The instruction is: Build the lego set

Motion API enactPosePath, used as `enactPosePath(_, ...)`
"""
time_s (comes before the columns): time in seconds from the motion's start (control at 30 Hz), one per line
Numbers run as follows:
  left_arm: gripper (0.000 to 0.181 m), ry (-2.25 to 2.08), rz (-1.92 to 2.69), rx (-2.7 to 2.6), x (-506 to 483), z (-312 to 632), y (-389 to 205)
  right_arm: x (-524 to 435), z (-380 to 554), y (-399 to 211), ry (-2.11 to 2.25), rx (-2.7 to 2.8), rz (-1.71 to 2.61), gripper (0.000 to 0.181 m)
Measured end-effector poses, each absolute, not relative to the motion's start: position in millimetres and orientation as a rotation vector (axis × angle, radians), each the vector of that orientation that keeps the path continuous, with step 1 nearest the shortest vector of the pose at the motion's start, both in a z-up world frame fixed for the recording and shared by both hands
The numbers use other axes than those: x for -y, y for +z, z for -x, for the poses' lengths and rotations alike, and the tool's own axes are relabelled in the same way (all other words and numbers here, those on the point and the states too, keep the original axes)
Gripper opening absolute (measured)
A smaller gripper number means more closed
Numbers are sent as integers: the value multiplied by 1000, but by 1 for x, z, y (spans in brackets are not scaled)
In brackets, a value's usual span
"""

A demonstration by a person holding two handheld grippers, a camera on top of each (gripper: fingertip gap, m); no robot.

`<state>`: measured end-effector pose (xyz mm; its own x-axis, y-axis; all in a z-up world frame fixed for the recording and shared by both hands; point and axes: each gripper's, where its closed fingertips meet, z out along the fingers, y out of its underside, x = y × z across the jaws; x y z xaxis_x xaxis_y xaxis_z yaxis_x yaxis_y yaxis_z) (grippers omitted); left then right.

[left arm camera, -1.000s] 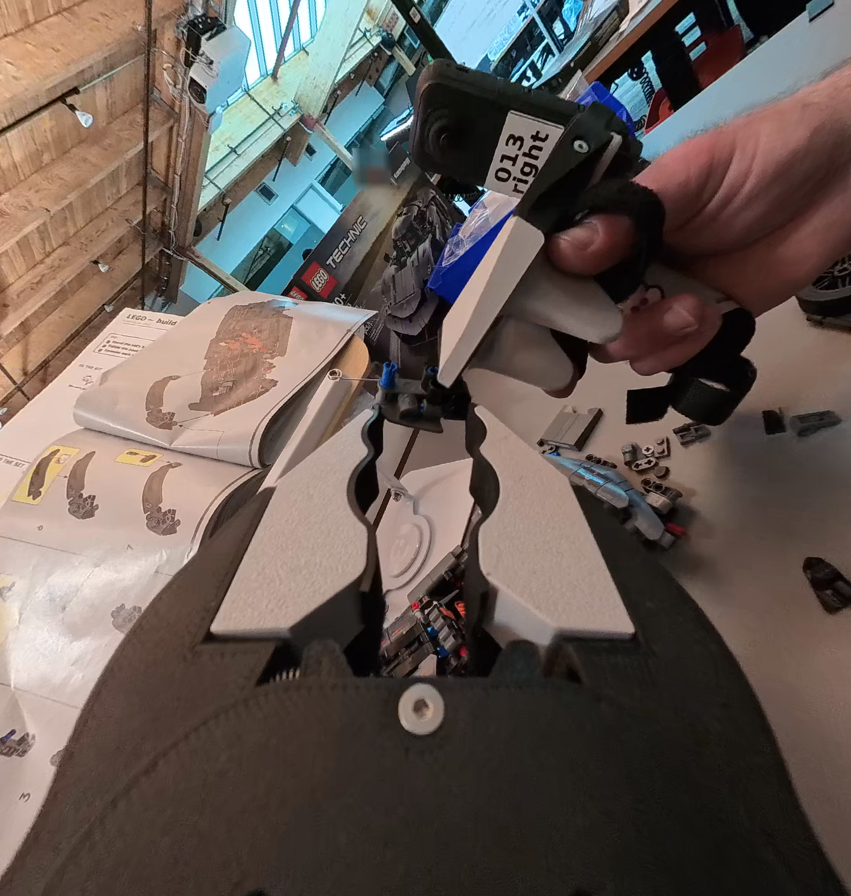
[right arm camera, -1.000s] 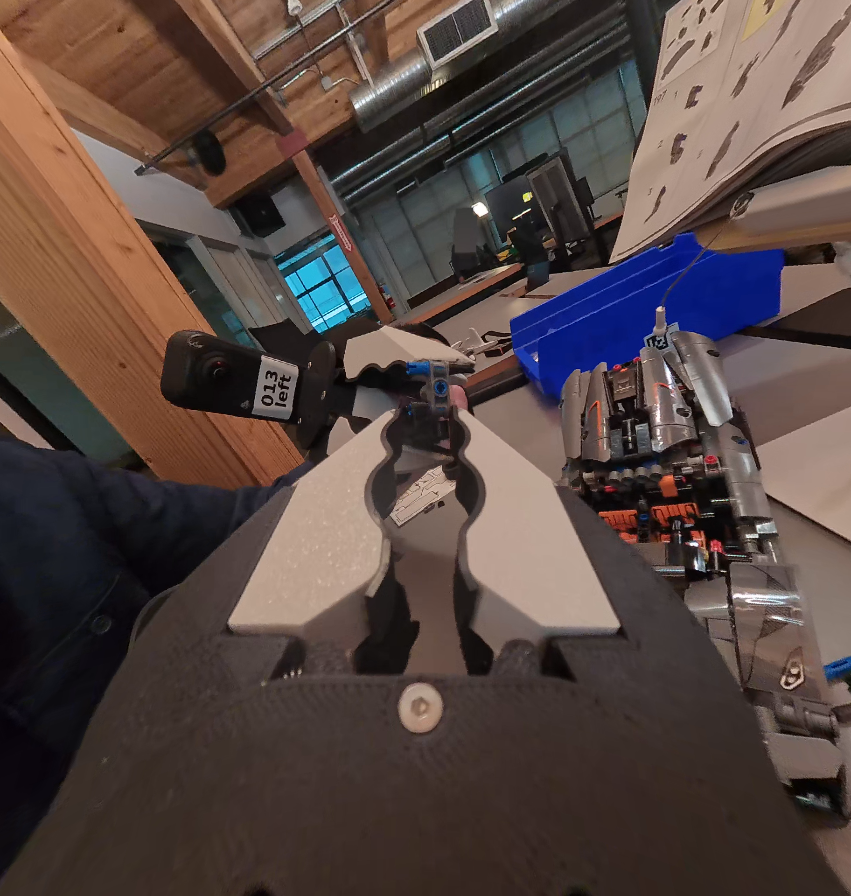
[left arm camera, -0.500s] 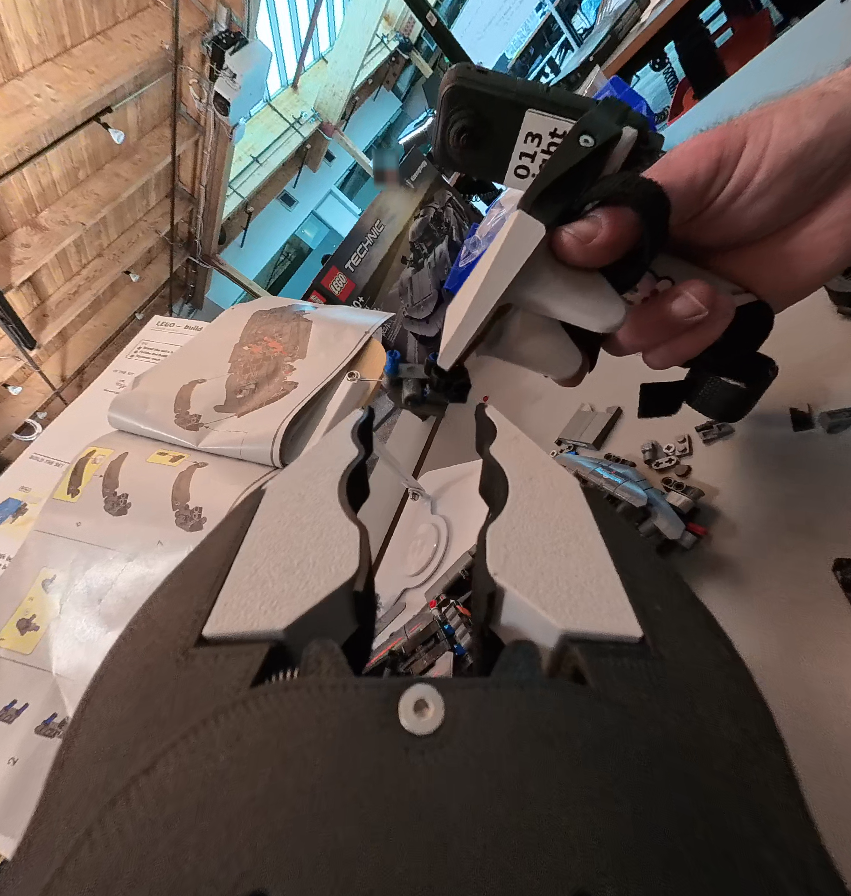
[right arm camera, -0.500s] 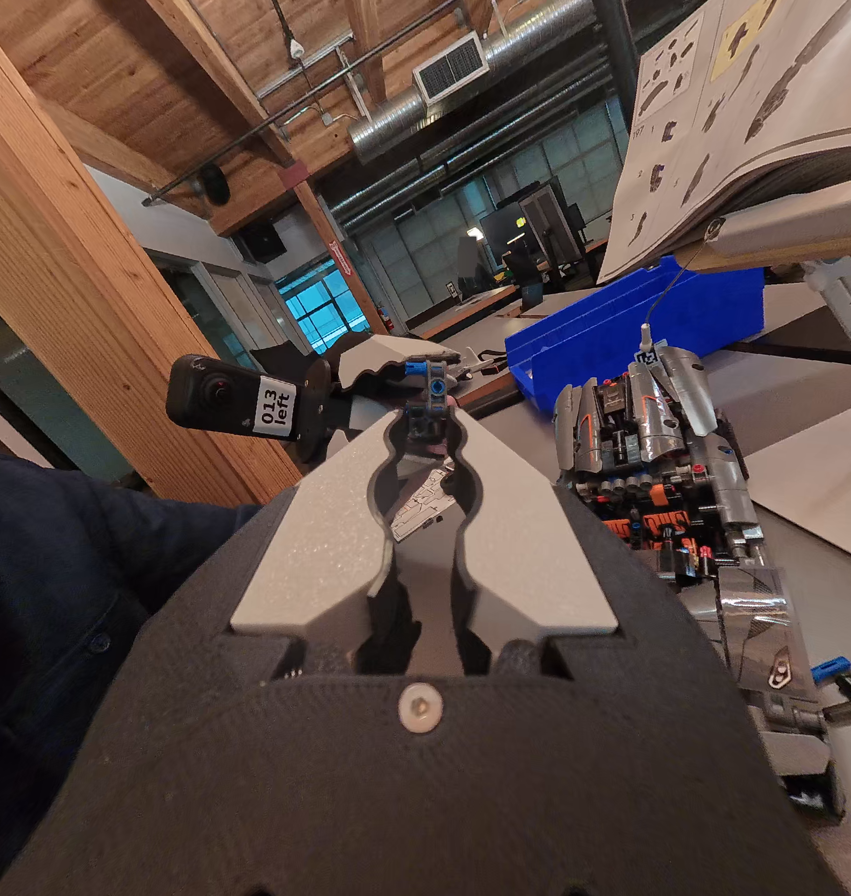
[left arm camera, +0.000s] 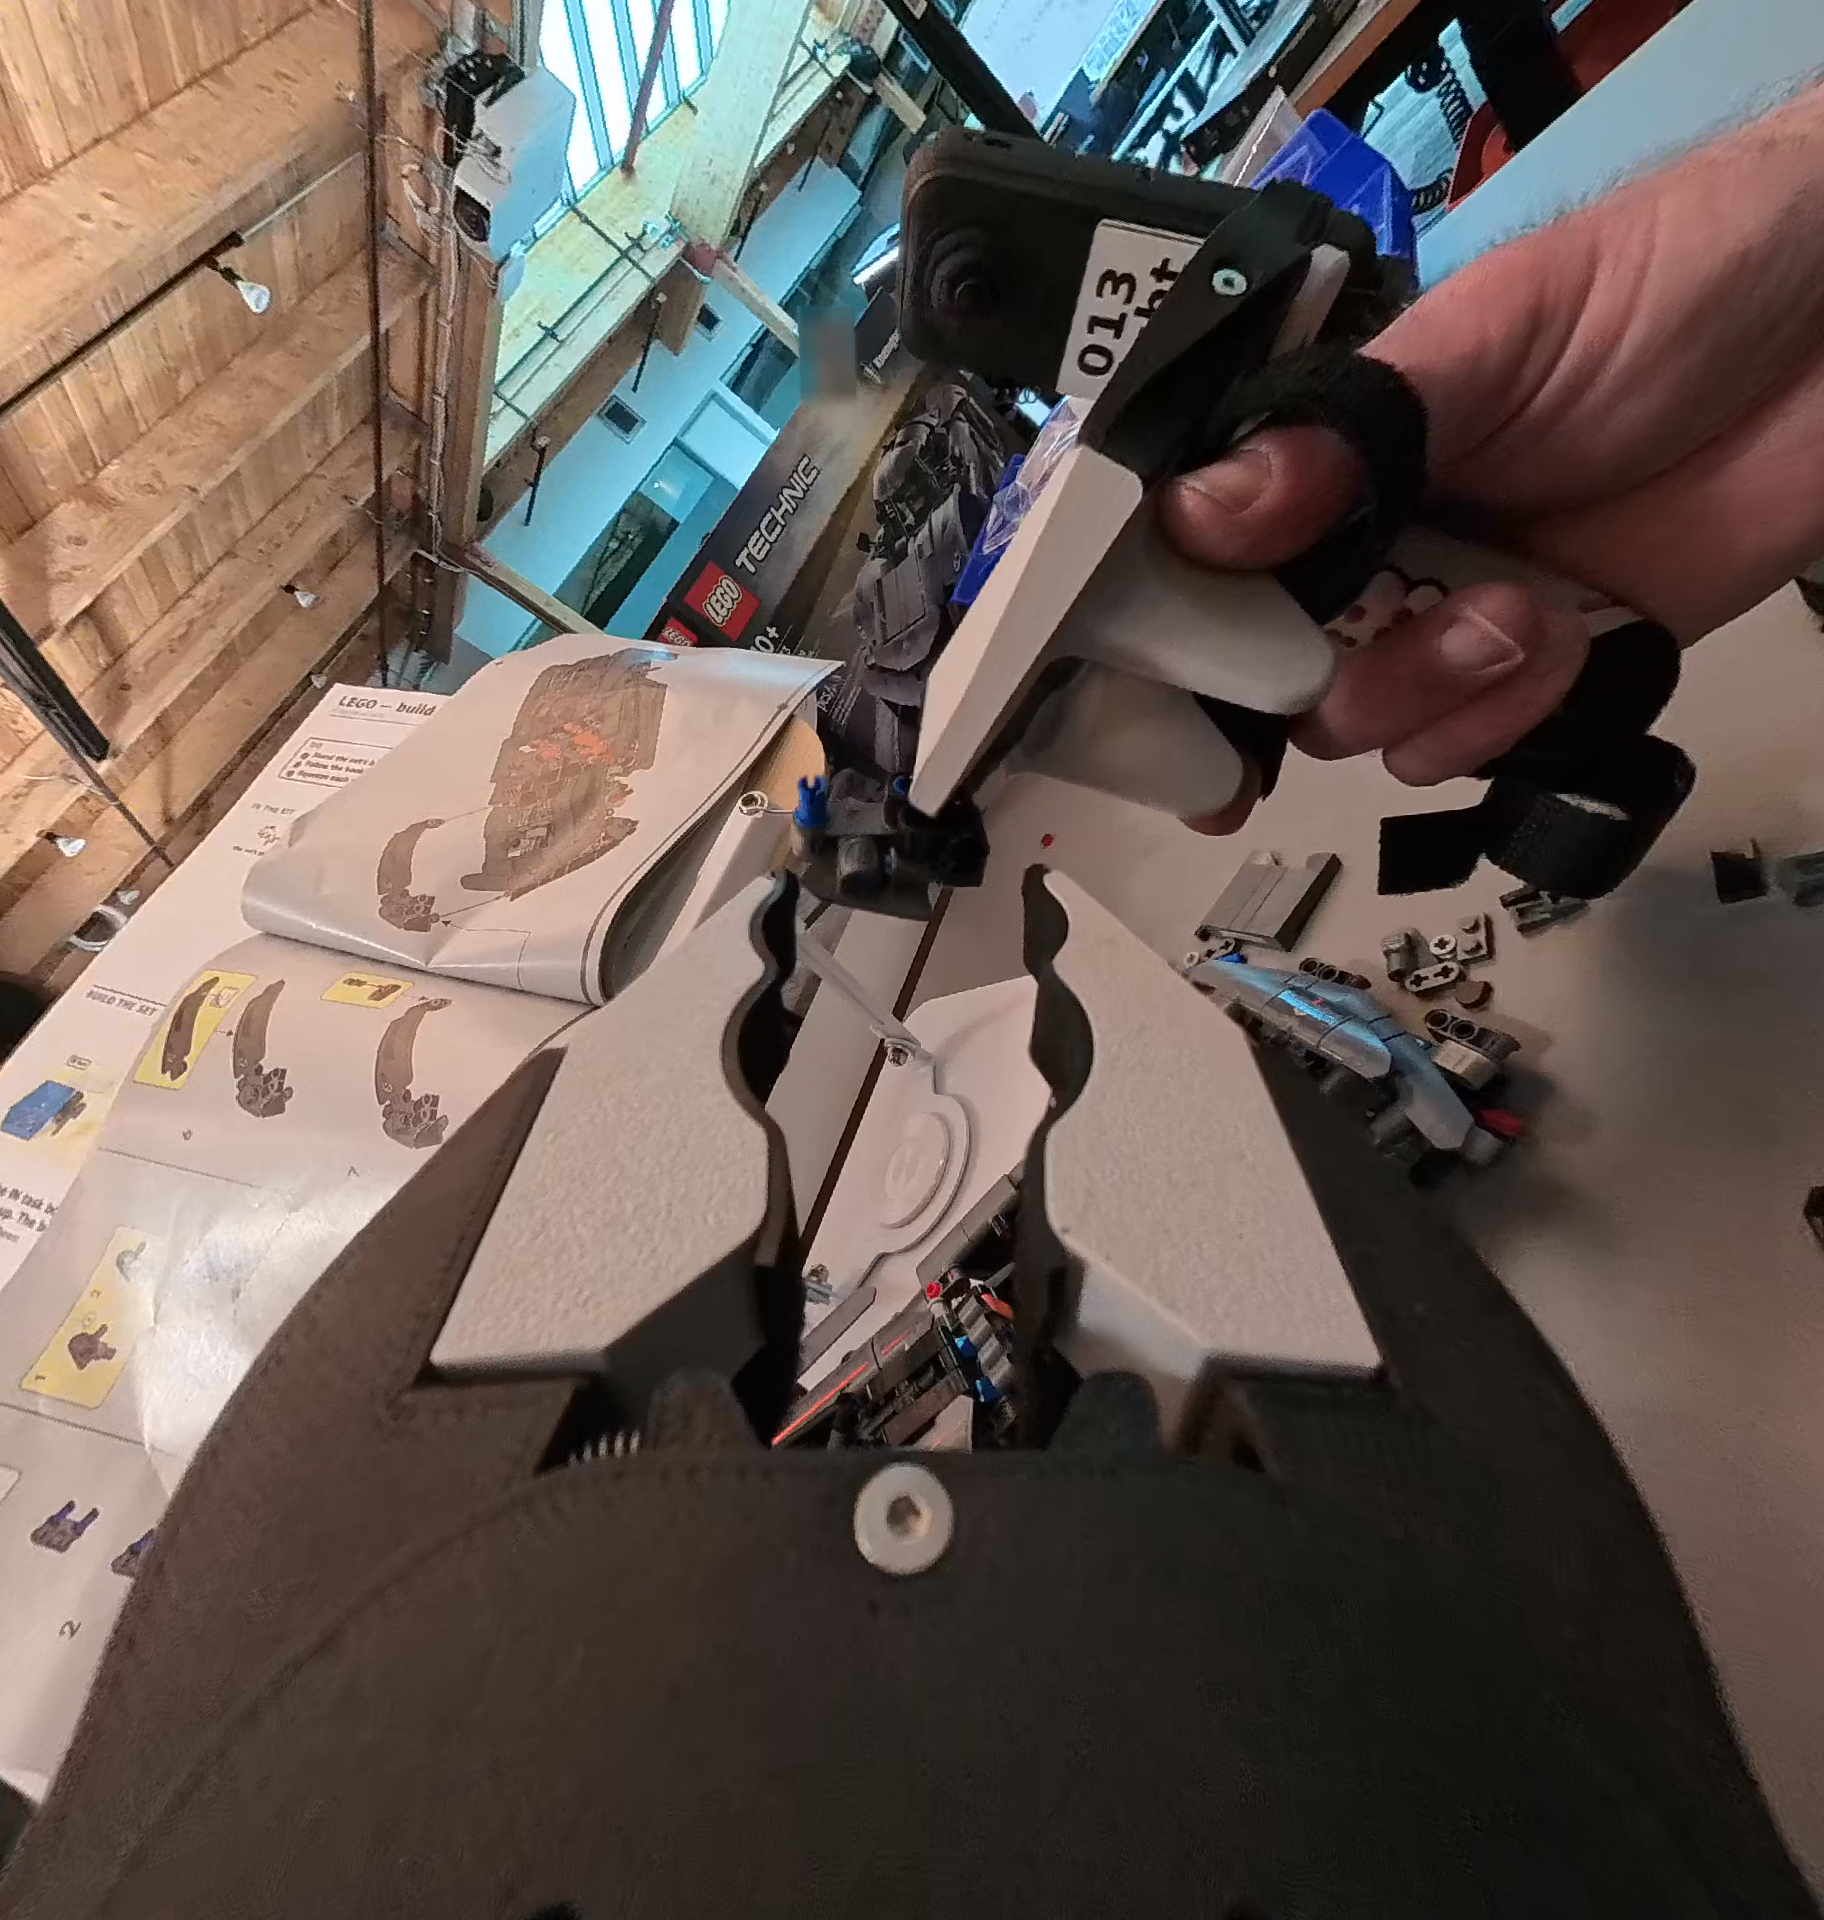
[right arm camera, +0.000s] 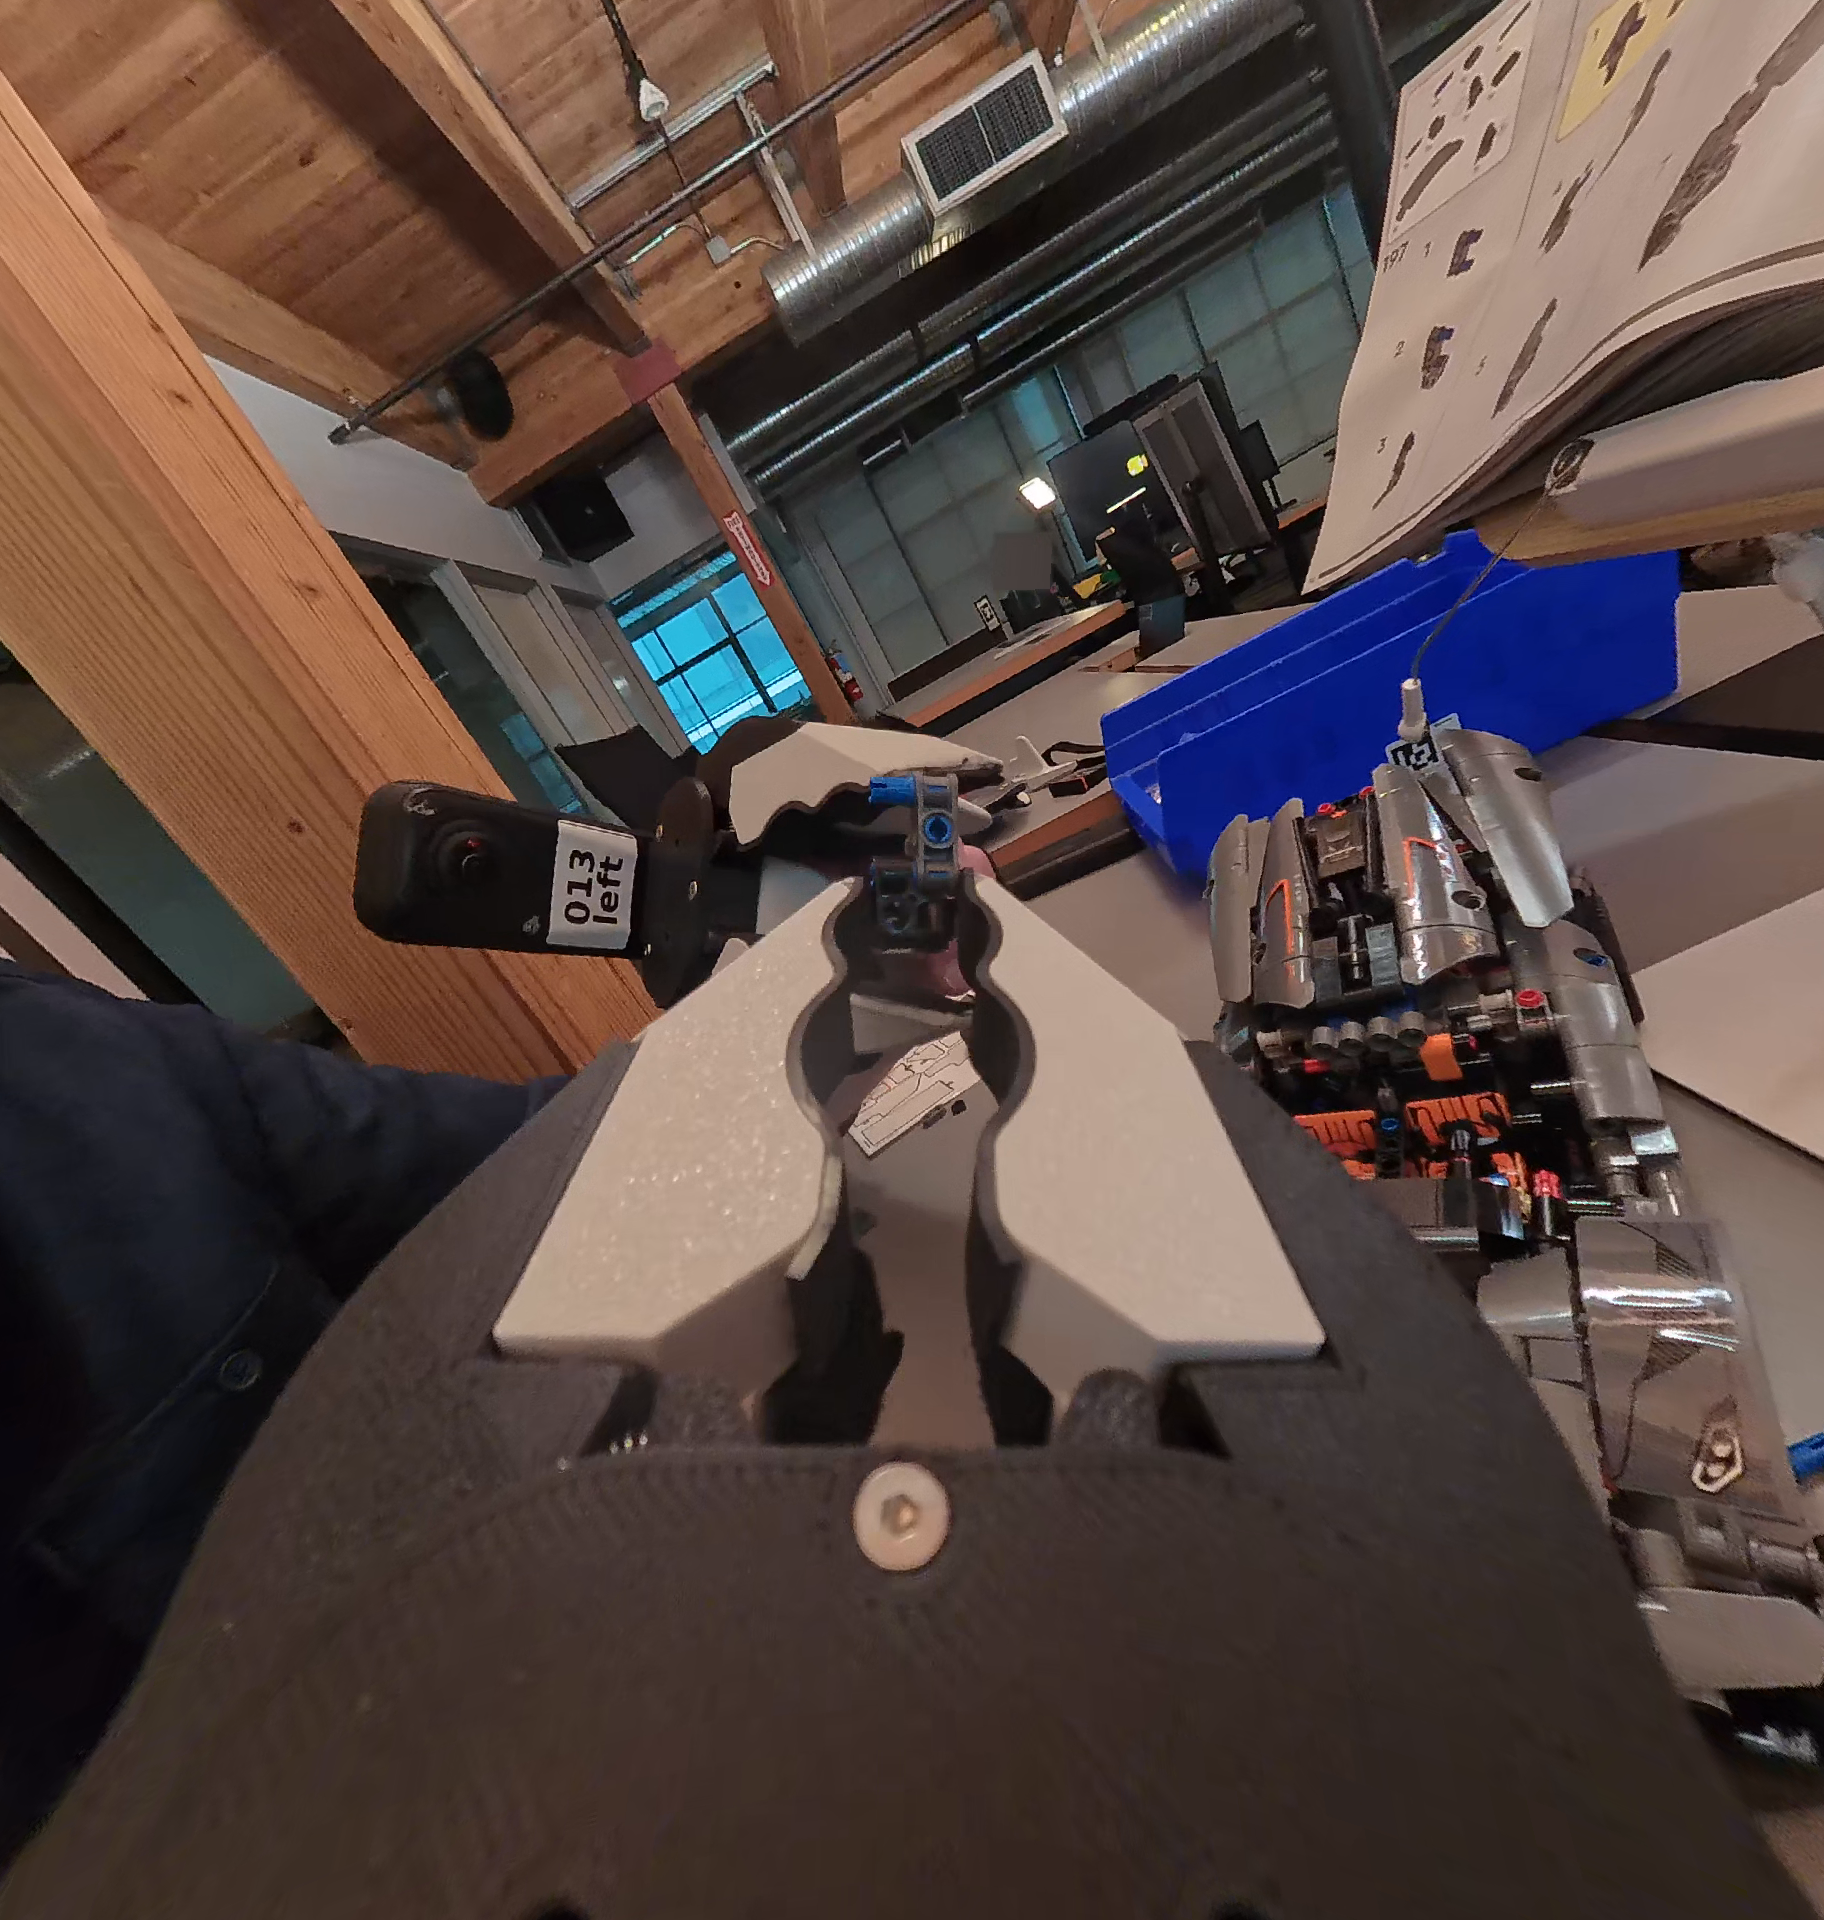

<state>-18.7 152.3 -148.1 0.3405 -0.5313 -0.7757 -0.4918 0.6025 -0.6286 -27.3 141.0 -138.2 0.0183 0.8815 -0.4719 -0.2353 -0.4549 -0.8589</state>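
Note:
My right gripper (right arm camera: 916,891) is shut on a small dark grey and black Lego piece with blue pins (right arm camera: 927,831) and holds it in the air. In the left wrist view the right gripper (left arm camera: 934,821) comes in from the upper right in a person's hand, with the piece (left arm camera: 877,836) at its tips. My left gripper (left arm camera: 908,894) is open and empty, with its tips just below the piece and apart from it. The grey, black and orange Lego model (right arm camera: 1407,987) stands on the table to the right; part of it shows between my left fingers (left arm camera: 939,1361).
An open instruction booklet (left arm camera: 368,935) lies on a stand at the left. A blue bin (right arm camera: 1407,665) sits behind the model. A grey-blue subassembly (left arm camera: 1344,1029) and several small loose pieces (left arm camera: 1438,956) lie on the white table. The Lego box (left arm camera: 783,561) stands at the back. Less than 4 cm separates the two grippers' tips.
My left gripper has opened wider and drawn back a little from the small piece. The right gripper still holds the piece.

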Motion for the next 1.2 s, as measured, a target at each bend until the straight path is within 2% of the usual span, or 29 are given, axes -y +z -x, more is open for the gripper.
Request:
enactPosePath(0.17,32,7,999,-1277,-154,19,-149,-140,31,-143,1584,728,1430,14)
enactPosePath(0.57,31,-14,994,-1262,-153,21,-145,-141,30,-141,1599,710,1422,18)
enactPosePath(1.2,31,-314,1020,-1205,-143,22,-132,-136,26,-131,1661,711,1372,27)
